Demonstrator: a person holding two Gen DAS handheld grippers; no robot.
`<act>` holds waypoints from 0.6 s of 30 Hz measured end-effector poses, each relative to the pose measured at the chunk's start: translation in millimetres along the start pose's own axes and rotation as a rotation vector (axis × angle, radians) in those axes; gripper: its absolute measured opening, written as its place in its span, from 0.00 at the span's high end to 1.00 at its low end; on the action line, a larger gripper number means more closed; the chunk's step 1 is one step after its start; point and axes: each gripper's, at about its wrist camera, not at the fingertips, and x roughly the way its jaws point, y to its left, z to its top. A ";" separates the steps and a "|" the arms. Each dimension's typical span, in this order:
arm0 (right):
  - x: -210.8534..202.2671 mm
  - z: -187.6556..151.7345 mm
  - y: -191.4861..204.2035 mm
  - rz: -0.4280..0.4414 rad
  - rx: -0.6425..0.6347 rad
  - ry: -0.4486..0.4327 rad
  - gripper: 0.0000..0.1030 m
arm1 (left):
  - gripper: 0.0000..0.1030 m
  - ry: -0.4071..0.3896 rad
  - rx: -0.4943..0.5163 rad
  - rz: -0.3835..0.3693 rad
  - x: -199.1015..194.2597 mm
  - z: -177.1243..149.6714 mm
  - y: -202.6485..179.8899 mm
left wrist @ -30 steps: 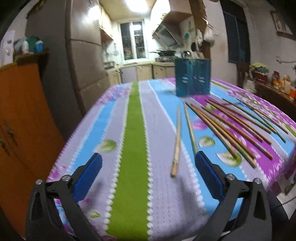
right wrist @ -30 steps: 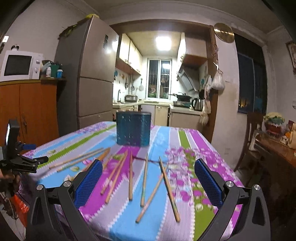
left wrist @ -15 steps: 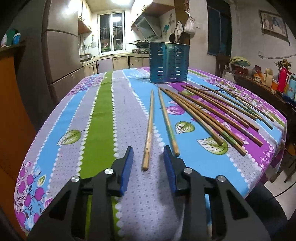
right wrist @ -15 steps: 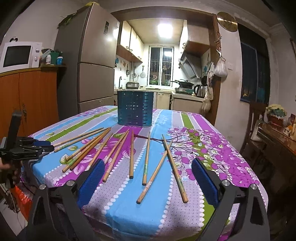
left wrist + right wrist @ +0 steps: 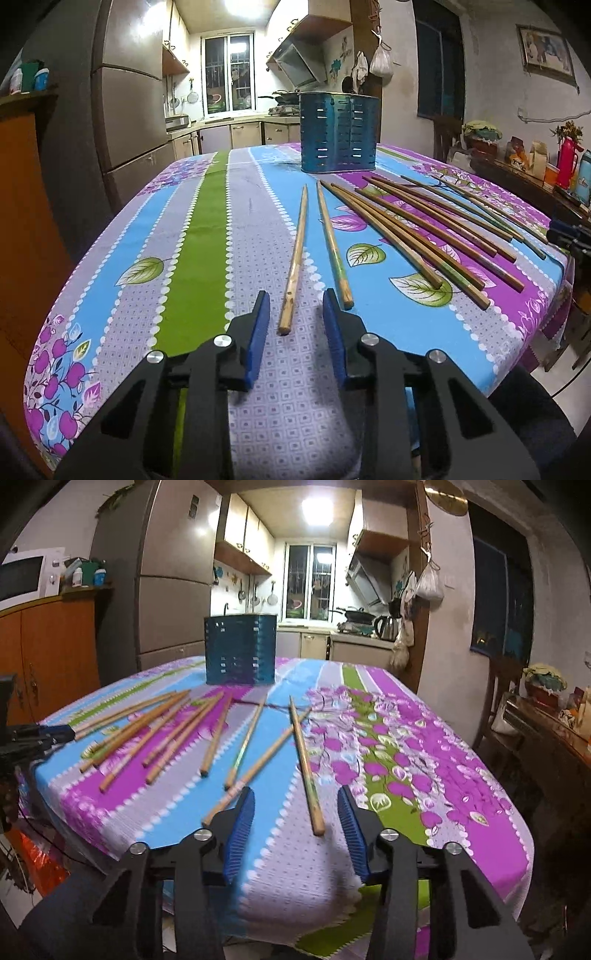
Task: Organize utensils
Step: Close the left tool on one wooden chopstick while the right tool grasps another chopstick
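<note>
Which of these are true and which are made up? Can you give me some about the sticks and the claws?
1. The blue holder stands upright on the table. True.
2. The left claw is squeezing a chopstick. False: it is open, with the stick's end between its pads, untouched.
3. The chopsticks already stand in the holder. False: they lie flat on the table.
4. The right claw is open. True.
5. A microwave sits on the orange cabinet. True.

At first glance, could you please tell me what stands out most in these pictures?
The loud striped, flowered tablecloth catches the eye first, with bare wooden chopsticks fanned across it. Behind them stands a blue perforated utensil holder. Each open tool, left tool and right tool, straddles a chopstick end.
</note>
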 end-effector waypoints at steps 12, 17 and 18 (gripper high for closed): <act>12.1 -10.0 -13.5 0.050 0.042 -0.007 0.83 | 0.84 -0.033 -0.015 0.013 -0.1 -3.7 -1.4; 11.9 -12.2 -15.6 0.037 0.076 -0.032 0.92 | 0.93 -0.046 -0.025 0.027 0.1 -3.9 -0.7; 11.5 -12.3 -16.3 0.033 0.082 -0.040 0.92 | 0.93 -0.048 -0.025 0.028 0.2 -4.0 -0.7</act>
